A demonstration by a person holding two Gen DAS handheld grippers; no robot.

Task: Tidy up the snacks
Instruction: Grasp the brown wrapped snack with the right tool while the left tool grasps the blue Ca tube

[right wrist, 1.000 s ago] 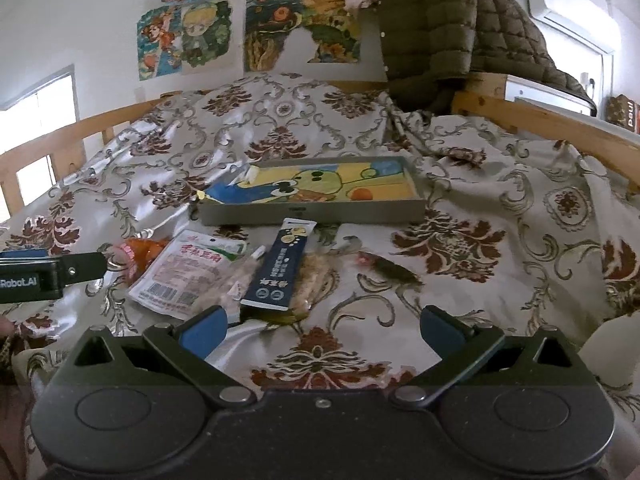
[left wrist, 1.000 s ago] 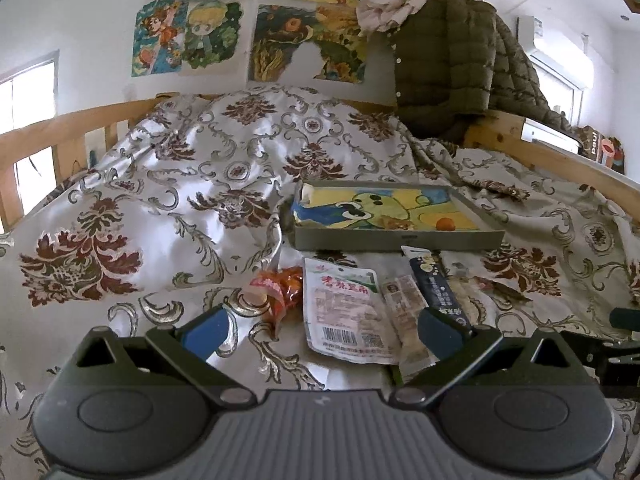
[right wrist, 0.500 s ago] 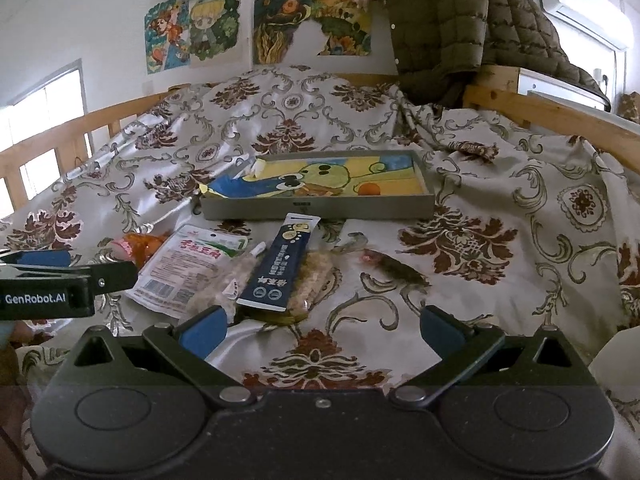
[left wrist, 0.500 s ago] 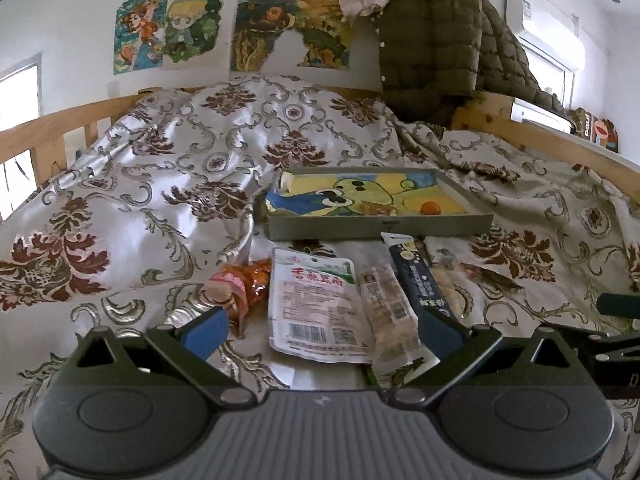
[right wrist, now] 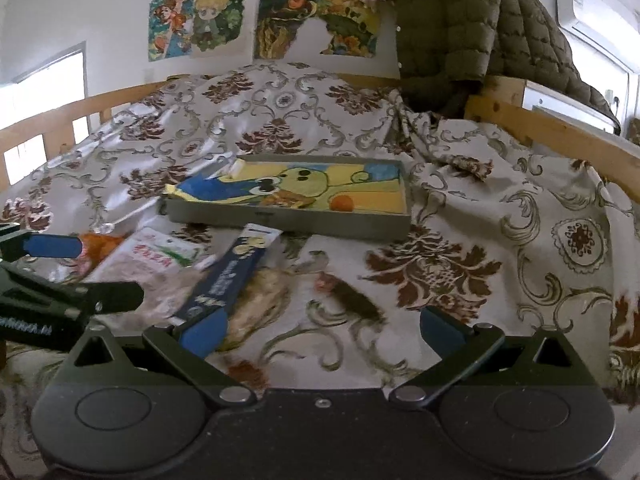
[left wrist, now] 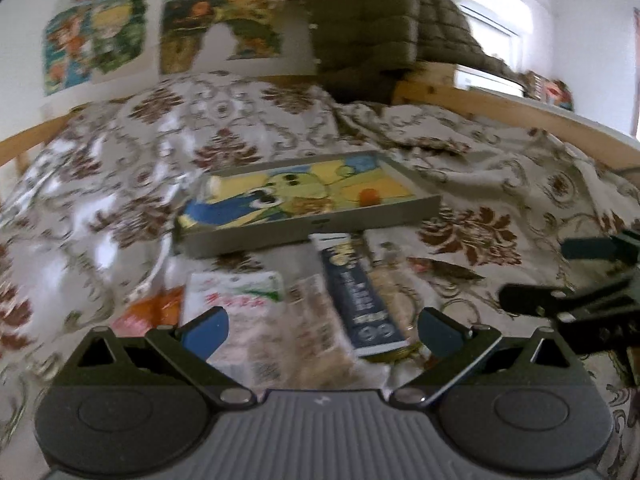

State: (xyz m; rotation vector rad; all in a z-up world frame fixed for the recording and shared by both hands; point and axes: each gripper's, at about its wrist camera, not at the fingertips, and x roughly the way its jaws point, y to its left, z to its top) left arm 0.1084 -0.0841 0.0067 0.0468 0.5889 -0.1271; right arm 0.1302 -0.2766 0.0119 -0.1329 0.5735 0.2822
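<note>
Right wrist view shows us both tongs, right gripper (right wrist: 320, 330) and left gripper (left wrist: 322, 330), spread empty, the navy packet (right wrist: 224, 280) lying mid-frame before the tray (right wrist: 288, 222).

The right tool (right wrist: 322, 330) hung low over the bed (right wrist: 460, 216) with its blue pads spread wide and nothing between them. Ahead lay a grey tray (right wrist: 288, 222) with a cartoon picture inside. In front of it sat a dark blue packet (right wrist: 230, 276), a white packet with red lettering (right wrist: 154, 254) to its left, an orange packet (right wrist: 102, 242) beyond that, and a small dark brown snack (right wrist: 354, 300) to the right. The left tool (right wrist: 52, 276) reached in from the left edge, over the packets.
</note>
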